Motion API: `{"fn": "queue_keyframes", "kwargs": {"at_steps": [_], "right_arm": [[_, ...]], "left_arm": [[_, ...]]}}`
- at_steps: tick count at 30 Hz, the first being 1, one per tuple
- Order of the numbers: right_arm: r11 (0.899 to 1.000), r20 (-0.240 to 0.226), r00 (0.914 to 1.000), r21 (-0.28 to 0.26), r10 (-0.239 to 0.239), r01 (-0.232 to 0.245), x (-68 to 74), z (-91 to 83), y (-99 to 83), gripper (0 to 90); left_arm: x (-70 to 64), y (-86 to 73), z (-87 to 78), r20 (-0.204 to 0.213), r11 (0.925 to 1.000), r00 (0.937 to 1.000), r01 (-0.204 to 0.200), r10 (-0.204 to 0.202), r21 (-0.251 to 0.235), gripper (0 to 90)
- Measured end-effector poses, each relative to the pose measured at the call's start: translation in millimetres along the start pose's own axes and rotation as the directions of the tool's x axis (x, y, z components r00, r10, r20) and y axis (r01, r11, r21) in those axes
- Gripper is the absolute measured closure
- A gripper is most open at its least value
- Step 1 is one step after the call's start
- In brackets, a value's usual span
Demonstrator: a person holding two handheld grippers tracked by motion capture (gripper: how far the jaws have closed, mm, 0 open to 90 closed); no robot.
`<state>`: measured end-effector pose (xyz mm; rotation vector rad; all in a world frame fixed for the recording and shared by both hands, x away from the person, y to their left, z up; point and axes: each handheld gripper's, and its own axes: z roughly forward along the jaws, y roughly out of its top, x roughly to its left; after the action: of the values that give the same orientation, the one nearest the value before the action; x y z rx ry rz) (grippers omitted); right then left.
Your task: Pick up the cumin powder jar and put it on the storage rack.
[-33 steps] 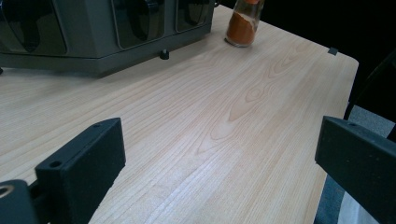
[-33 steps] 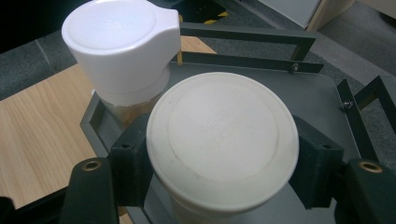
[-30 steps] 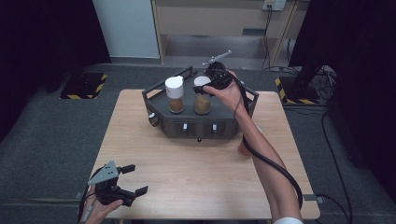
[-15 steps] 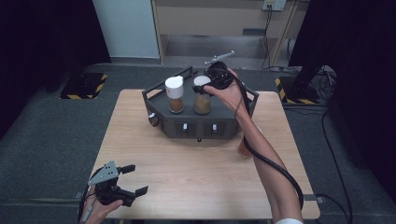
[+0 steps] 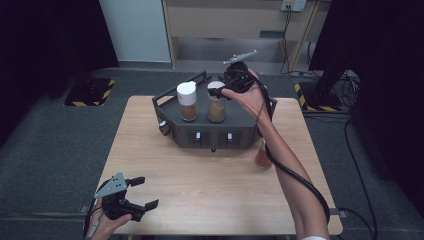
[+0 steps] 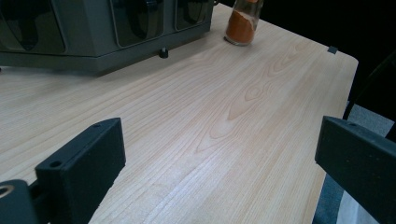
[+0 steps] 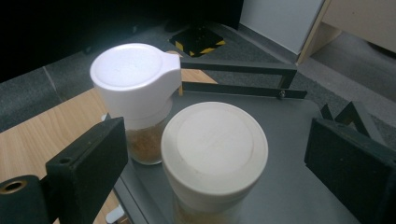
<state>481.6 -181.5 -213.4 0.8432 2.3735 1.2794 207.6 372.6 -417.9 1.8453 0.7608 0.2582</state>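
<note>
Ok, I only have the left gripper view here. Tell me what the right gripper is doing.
Observer: The right gripper is up over the grey rack, jaws open on either side of the round-lidded jar, not closed on it.
Operator: Say what stands beside that jar.
Observer: A second jar with a white flip-cap lid, close to it on the rack, brown powder inside.
Operator: Now place the orange jar I see against the right arm.
Observer: In the high view the orange jar stands on the table just in front of the rack, partly hidden behind the person's right forearm.
</note>
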Motion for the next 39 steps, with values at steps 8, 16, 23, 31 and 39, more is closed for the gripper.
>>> {"fn": "queue_keyframes", "kwargs": {"at_steps": [8, 16, 23, 31, 39], "right_arm": [[0.998, 0.006, 0.9996, -0.051, -0.029, 0.029, 7.2, -30.9, 1.4, 7.4], [0.994, 0.006, 0.9979, -0.083, -0.064, 0.064, 12.1, -58.8, 6.9, 7.4], [0.988, 0.007, 0.994, -0.112, -0.109, 0.109, 20.9, -84.5, 9.1, 7.5], [0.979, 0.006, 0.9897, -0.146, -0.143, 0.142, 32.2, -115.8, -5.2, 7.5], [0.972, -0.012, 0.9888, -0.185, -0.148, 0.144, 35.5, -144.1, -31.3, 7.1]], "left_arm": [[-0.6, 0.6, 0.5, -0.001, 1.0, 1.0, -0.003, 0.003, 0.003, 0.5], [-0.6, 0.6, 0.7, -0.001, 1.0, 1.0, -0.003, 0.003, 0.004, 0.5], [-0.7, 0.9, 0.8, 0.0, 1.0, 1.0, -0.005, 0.005, 0.006, 0.5], [-1.4, 1.4, 1.0, -0.001, 1.0, 1.0, -0.006, 0.007, 0.007, 0.6], [-1.7, 1.5, 1.1, -0.002, 0.9999, 1.0, -0.007, 0.007, 0.009, 0.6]]}}
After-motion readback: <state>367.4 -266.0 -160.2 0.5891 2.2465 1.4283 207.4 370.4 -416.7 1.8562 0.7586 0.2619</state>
